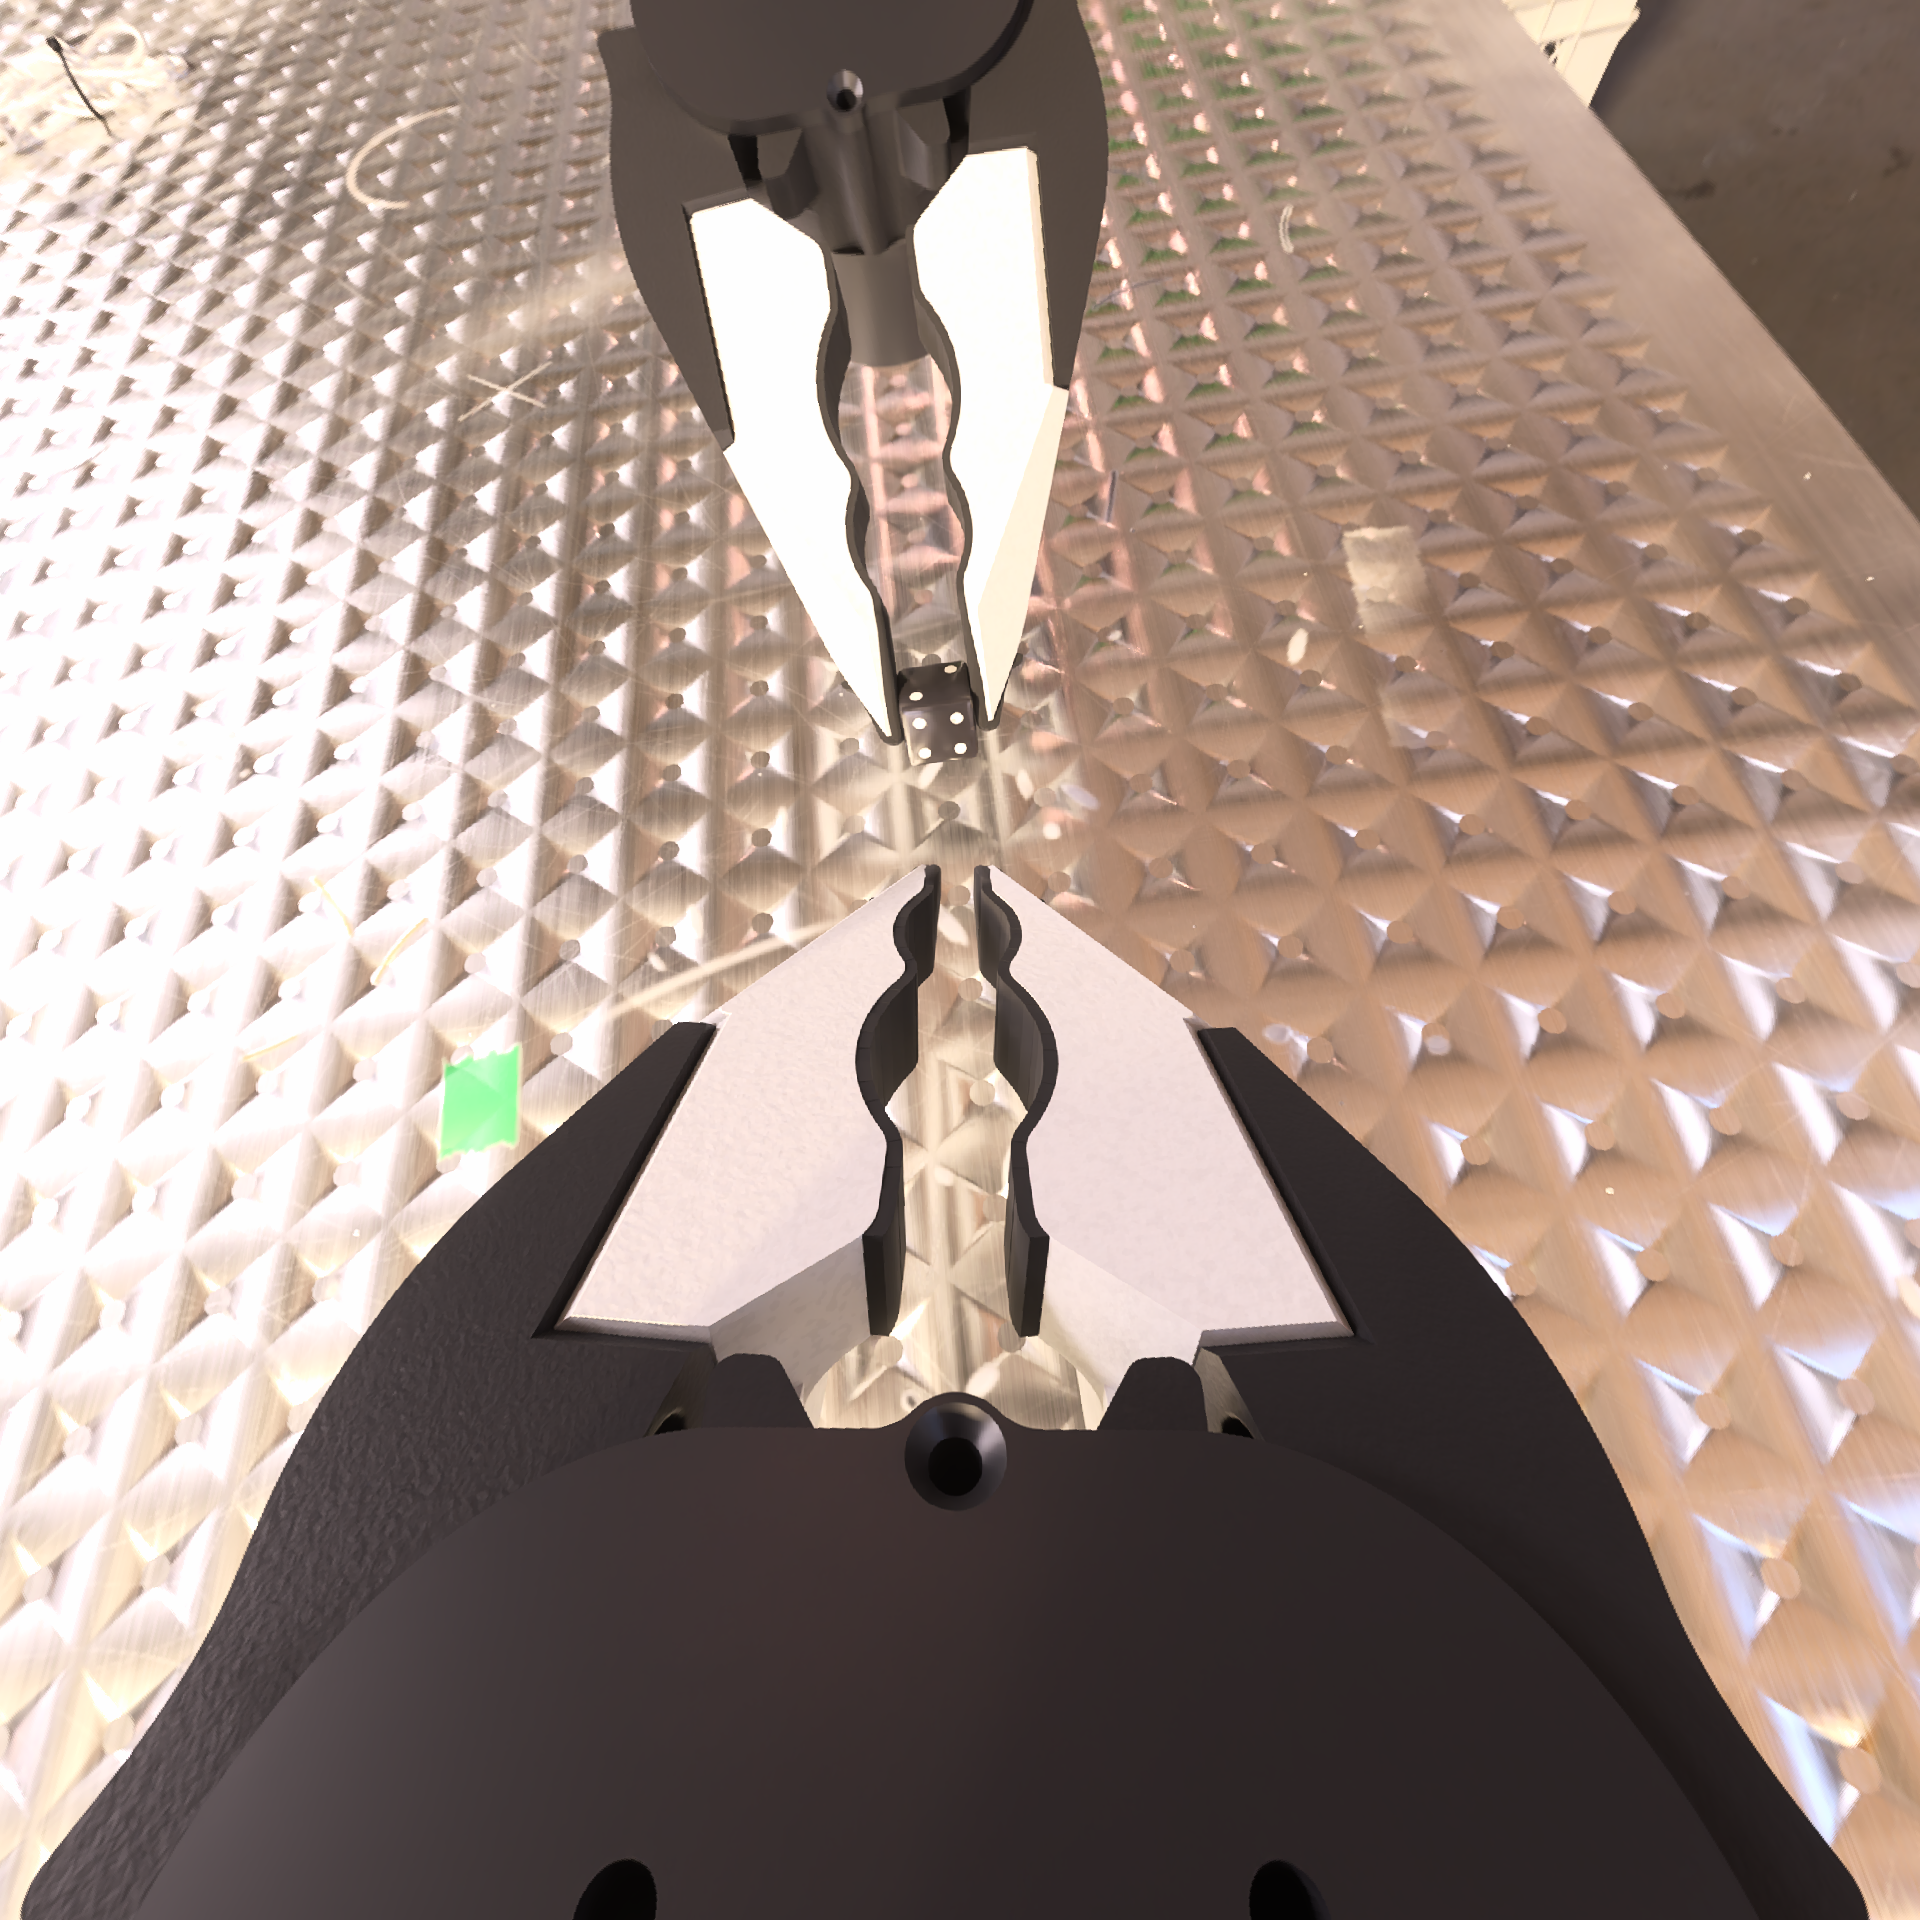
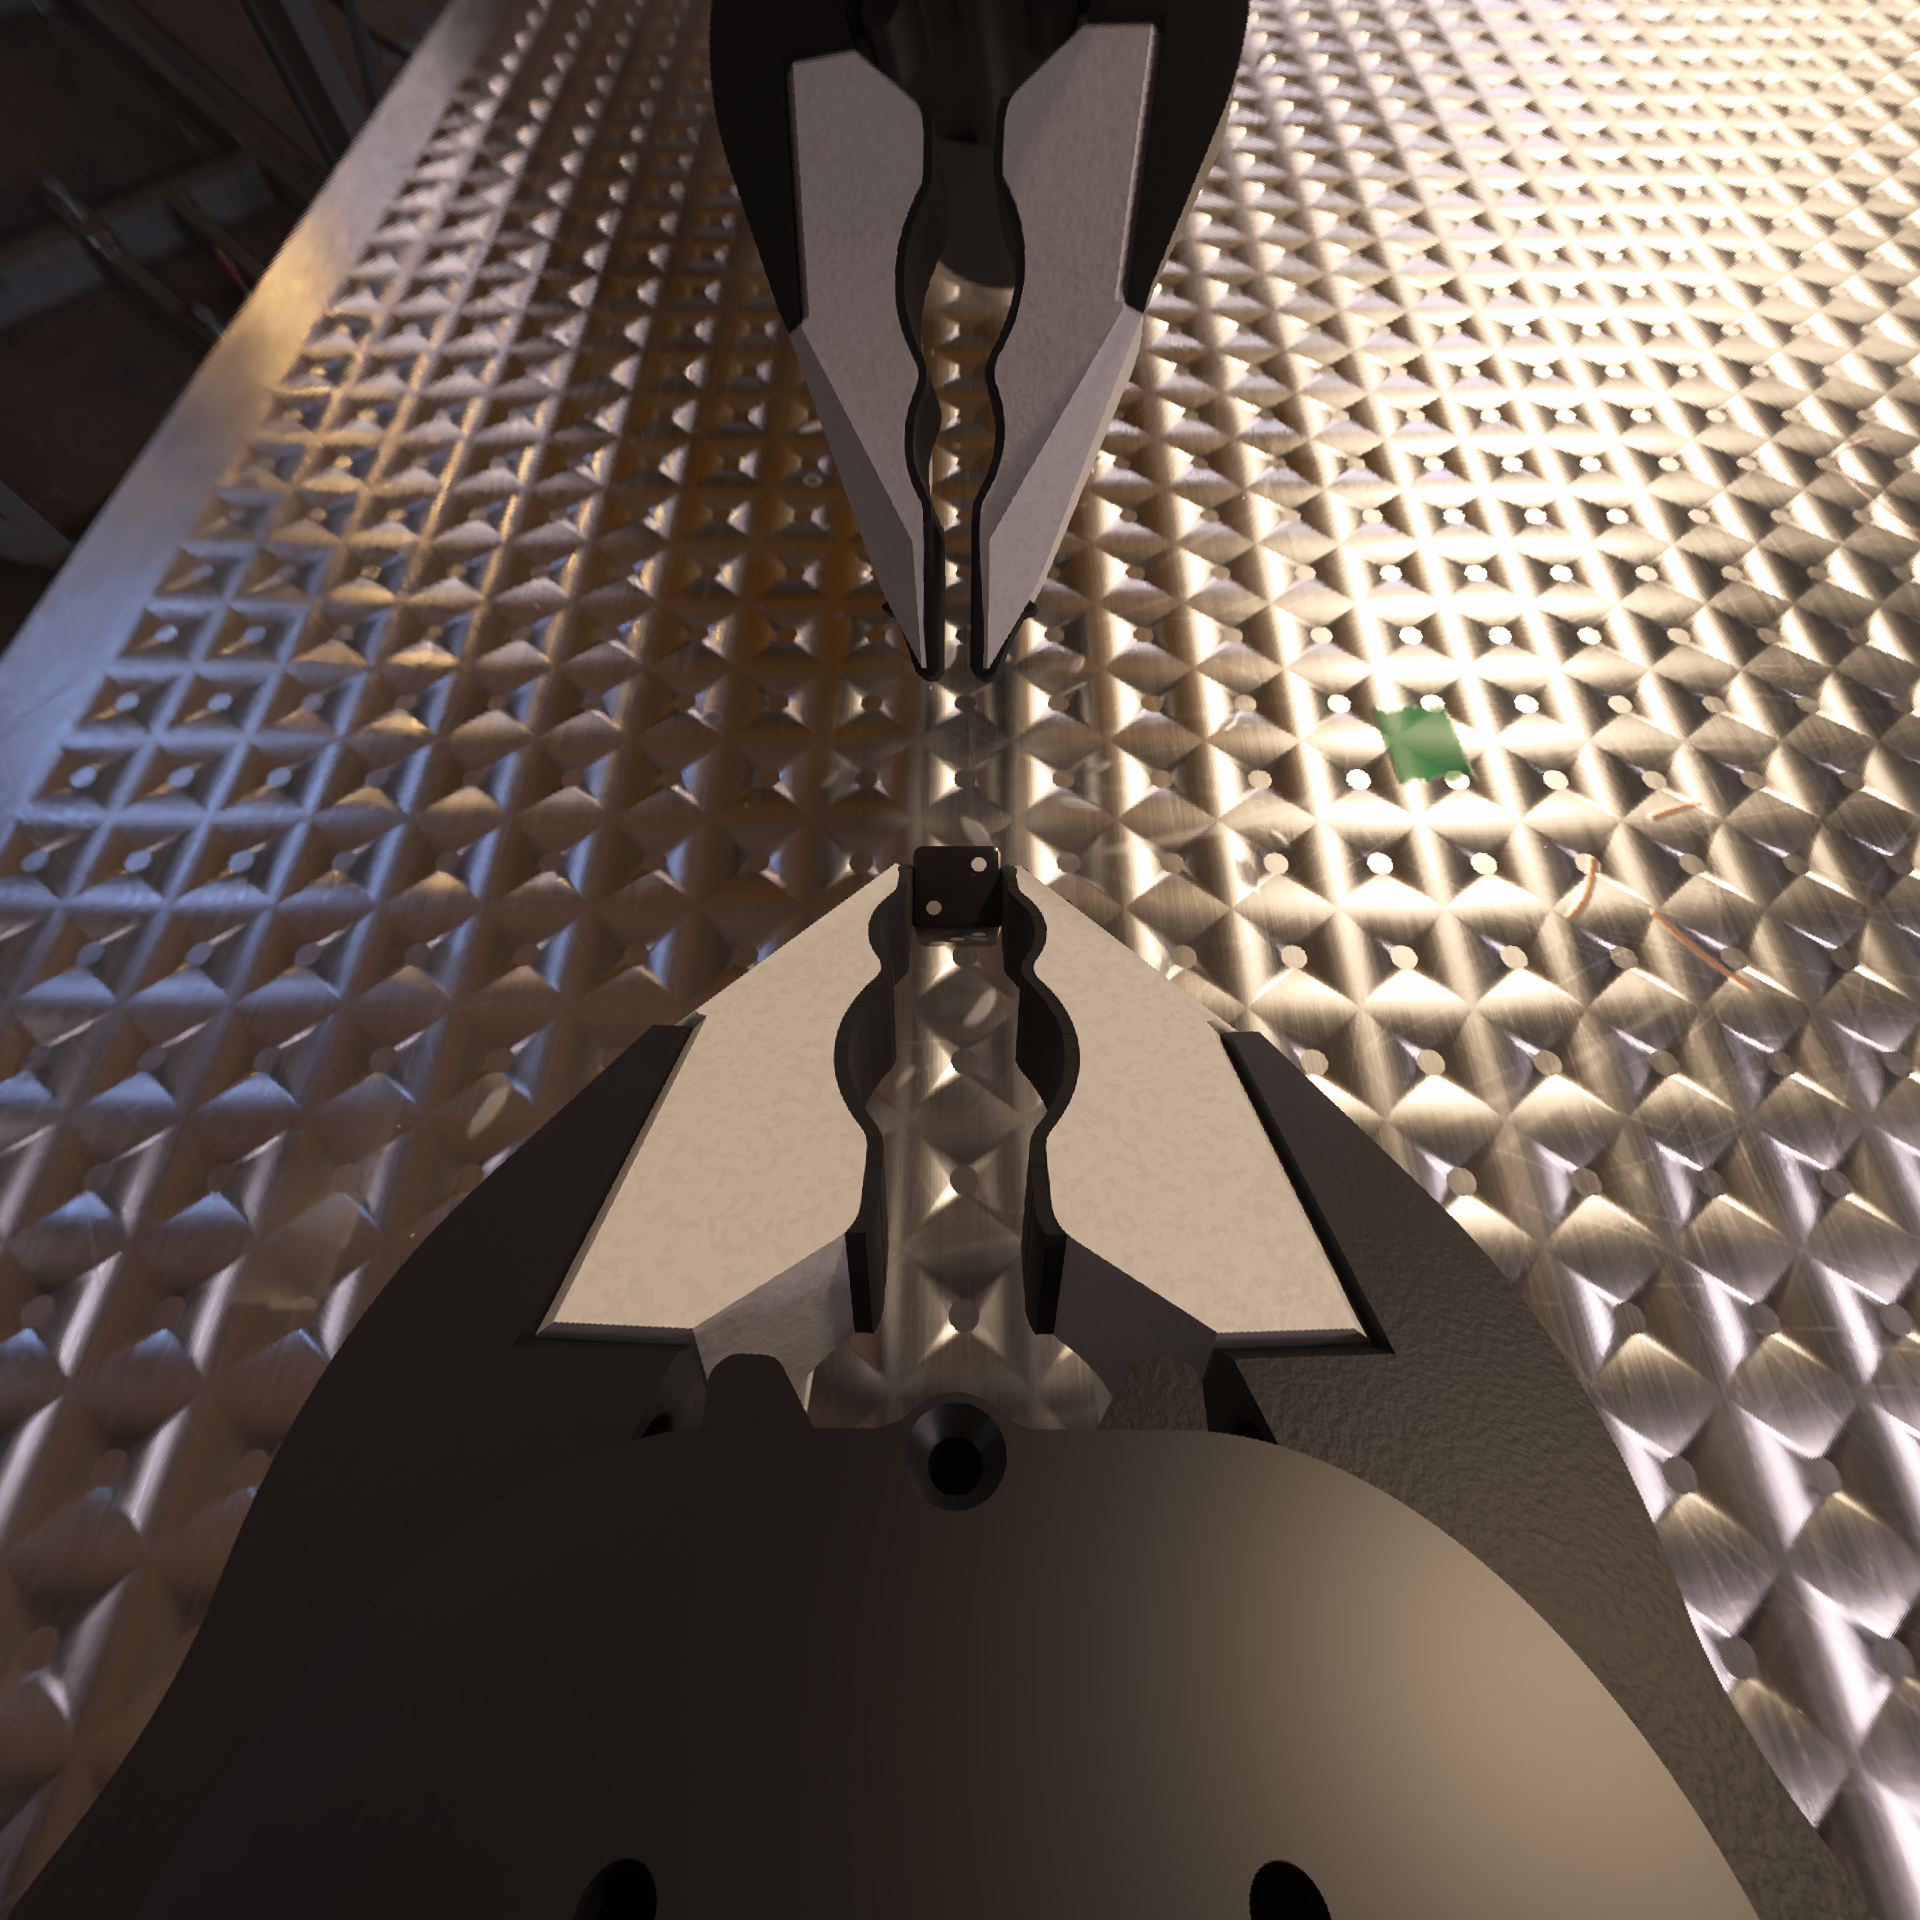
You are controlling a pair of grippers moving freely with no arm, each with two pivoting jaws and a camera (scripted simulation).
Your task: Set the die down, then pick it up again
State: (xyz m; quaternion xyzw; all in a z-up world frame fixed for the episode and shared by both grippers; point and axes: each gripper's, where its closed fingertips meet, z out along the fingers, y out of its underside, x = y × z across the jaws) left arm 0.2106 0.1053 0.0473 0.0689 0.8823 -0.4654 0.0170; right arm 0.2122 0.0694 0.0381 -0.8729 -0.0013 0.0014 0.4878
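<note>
A small black die with white pips sits pinched between the fingertips of my right gripper, which faces me in the left wrist view. In the right wrist view the die is at the tip of the right gripper, close over the embossed metal table. I cannot tell whether the die touches the table. My left gripper is nearly shut with only a thin gap and holds nothing. It is a short way in front of the die, tips pointing at it, and it also shows in the right wrist view.
A green tape patch lies on the table to the left of the left gripper; it also shows in the right wrist view. A pale patch and copper wire scraps lie on the table. The table edge runs along the left.
</note>
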